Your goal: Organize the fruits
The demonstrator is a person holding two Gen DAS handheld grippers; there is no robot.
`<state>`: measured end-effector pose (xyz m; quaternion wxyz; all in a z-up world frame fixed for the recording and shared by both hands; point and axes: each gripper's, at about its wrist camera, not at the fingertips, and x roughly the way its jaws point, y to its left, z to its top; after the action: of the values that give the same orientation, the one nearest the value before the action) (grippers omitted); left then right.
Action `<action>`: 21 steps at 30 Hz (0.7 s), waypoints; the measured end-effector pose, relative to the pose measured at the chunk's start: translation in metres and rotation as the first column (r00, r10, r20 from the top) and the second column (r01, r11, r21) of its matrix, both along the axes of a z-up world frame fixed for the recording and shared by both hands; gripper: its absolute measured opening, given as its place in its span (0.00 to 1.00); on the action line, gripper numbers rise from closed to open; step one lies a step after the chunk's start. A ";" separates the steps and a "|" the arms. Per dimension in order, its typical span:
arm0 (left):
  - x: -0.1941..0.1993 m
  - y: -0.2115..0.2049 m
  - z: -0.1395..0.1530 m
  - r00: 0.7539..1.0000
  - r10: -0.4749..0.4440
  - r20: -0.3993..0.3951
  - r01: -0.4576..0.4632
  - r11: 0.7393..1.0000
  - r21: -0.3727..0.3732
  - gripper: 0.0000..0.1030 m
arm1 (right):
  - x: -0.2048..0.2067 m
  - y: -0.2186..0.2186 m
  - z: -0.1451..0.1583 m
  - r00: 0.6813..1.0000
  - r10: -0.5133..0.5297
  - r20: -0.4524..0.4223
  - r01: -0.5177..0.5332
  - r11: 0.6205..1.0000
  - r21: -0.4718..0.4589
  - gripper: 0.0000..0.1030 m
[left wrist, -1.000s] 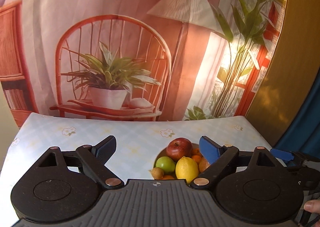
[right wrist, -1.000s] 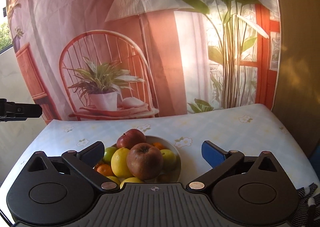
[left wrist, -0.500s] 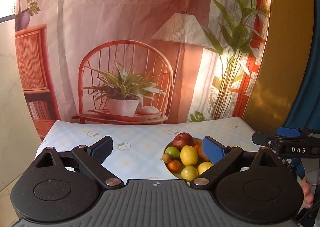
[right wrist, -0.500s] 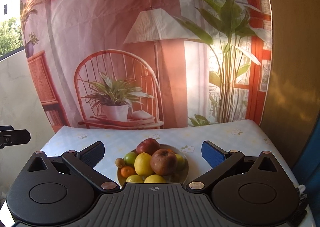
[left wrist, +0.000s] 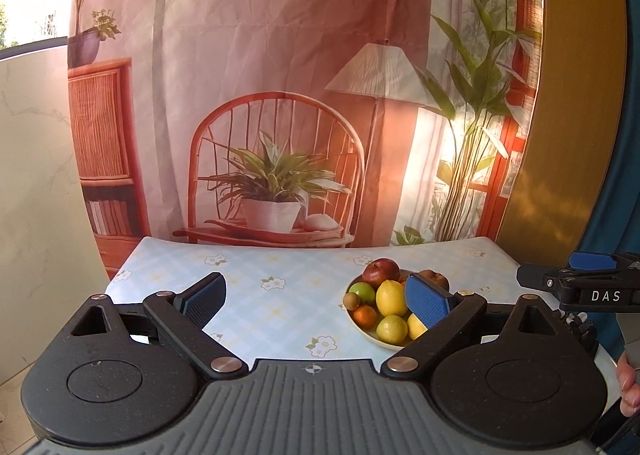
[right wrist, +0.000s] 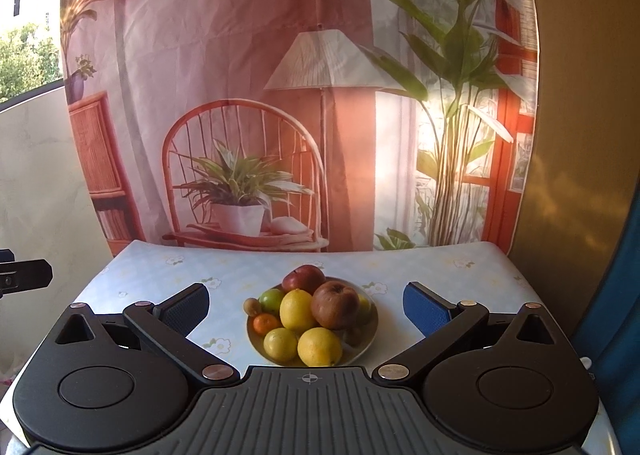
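Left gripper [left wrist: 316, 303]: jaws spread wide, holding nothing; bare tabletop [left wrist: 280, 267] lies between them, its far edge meeting the printed backdrop [left wrist: 280, 75] beyond. The fruit plate [right wrist: 370, 339] sits at the right jaw, partly behind its blue pad. Right gripper [right wrist: 306, 307]: jaws equally wide and empty, plate centred between and just beyond them, clear cloth on both sides. Visible count: two red apples, three lemons, one green apple, one orange, one small brown fruit; more may be hidden
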<state>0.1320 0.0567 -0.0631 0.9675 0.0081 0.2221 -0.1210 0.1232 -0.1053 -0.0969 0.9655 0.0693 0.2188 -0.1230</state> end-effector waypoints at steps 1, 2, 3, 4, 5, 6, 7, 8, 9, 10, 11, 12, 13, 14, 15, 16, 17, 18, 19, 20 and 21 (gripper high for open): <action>-0.002 0.000 0.001 1.000 0.002 0.007 -0.002 1.000 0.000 0.95 | -0.002 0.002 0.002 1.000 0.003 0.006 -0.003 1.000 -0.003 1.00; -0.004 0.000 0.003 1.000 0.004 0.015 -0.004 1.000 0.000 0.95 | -0.004 0.003 0.004 1.000 0.005 0.011 -0.005 1.000 -0.007 1.00; -0.006 0.000 0.005 1.000 0.005 0.021 -0.005 1.000 0.001 0.95 | -0.007 0.005 0.006 1.000 0.005 0.018 -0.005 1.000 -0.013 1.00; -0.008 -0.001 0.006 1.000 0.006 0.026 -0.006 1.000 0.001 0.95 | -0.009 0.007 0.009 1.000 0.003 0.024 -0.003 1.000 -0.018 1.00; -0.010 -0.001 0.007 1.000 0.005 0.029 -0.005 1.000 0.003 0.95 | -0.010 0.008 0.010 1.000 0.003 0.027 -0.003 1.000 -0.021 1.00; -0.012 -0.002 0.008 0.999 0.003 0.033 -0.004 1.000 0.005 0.95 | -0.012 0.009 0.011 1.000 0.005 0.030 -0.004 1.000 -0.022 1.00; -0.013 -0.003 0.009 0.999 0.002 0.037 -0.002 1.000 0.007 0.95 | -0.014 0.009 0.013 0.999 0.006 0.034 -0.005 1.000 -0.022 1.00; -0.015 -0.004 0.009 0.999 0.000 0.042 0.000 1.000 0.010 0.95 | -0.015 0.010 0.014 0.999 0.006 0.038 -0.005 1.000 -0.024 1.00; -0.016 -0.004 0.010 0.999 -0.003 0.047 0.002 1.000 0.014 0.95 | -0.017 0.010 0.015 0.999 0.004 0.041 -0.003 1.000 -0.027 1.00; -0.019 -0.005 0.011 0.999 -0.003 0.053 0.002 1.000 0.021 0.95 | -0.019 0.011 0.016 0.999 0.003 0.044 -0.002 1.000 -0.028 1.00; -0.020 -0.006 0.012 0.998 -0.002 0.058 0.001 1.000 0.025 0.95 | -0.020 0.011 0.017 0.999 0.003 0.047 -0.002 1.000 -0.028 1.00; -0.022 -0.006 0.012 0.998 -0.001 0.065 0.000 1.000 0.027 0.95 | -0.021 0.012 0.017 0.999 0.003 0.051 -0.002 1.000 -0.028 1.00; -0.024 -0.006 0.012 0.998 0.000 0.068 -0.002 1.000 0.028 0.95 | -0.022 0.012 0.017 0.998 0.004 0.055 -0.002 1.000 -0.027 1.00; -0.025 -0.006 0.012 0.998 0.001 0.070 -0.003 1.000 0.027 0.95 | -0.024 0.012 0.017 0.998 0.004 0.058 -0.002 1.000 -0.025 1.00; -0.025 -0.006 0.012 0.998 0.001 0.069 -0.003 1.000 0.025 0.95 | -0.025 0.012 0.017 0.998 0.004 0.058 -0.003 1.000 -0.024 1.00; -0.027 -0.006 0.012 0.998 0.001 0.067 -0.002 1.000 0.022 0.95 | -0.025 0.012 0.017 0.998 0.005 0.058 -0.003 1.000 -0.023 1.00; -0.027 -0.006 0.012 0.998 0.000 0.065 -0.001 1.000 0.020 0.95 | -0.026 0.012 0.017 0.998 0.005 0.056 -0.003 1.000 -0.023 1.00; -0.027 -0.006 0.012 0.998 -0.001 0.064 0.000 1.000 0.019 0.95 | -0.026 0.013 0.017 0.998 0.004 0.055 -0.002 1.000 -0.022 1.00; -0.028 -0.005 0.013 0.998 -0.001 0.064 0.000 1.000 0.019 0.95 | -0.027 0.012 0.017 0.998 0.003 0.055 -0.002 1.000 -0.022 1.00; -0.028 -0.005 0.013 0.998 -0.002 0.066 0.001 1.000 0.019 0.95 | -0.027 0.012 0.017 0.998 0.003 0.055 -0.002 1.000 -0.020 1.00; -0.028 -0.005 0.013 0.998 -0.004 0.069 0.002 1.000 0.021 0.95 | -0.027 0.012 0.017 0.998 0.003 0.056 -0.002 1.000 -0.020 1.00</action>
<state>0.1037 0.0516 -0.0499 0.9742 0.0227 0.1899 -0.1198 0.0961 -0.0930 -0.0803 0.9720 0.0628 0.1906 -0.1222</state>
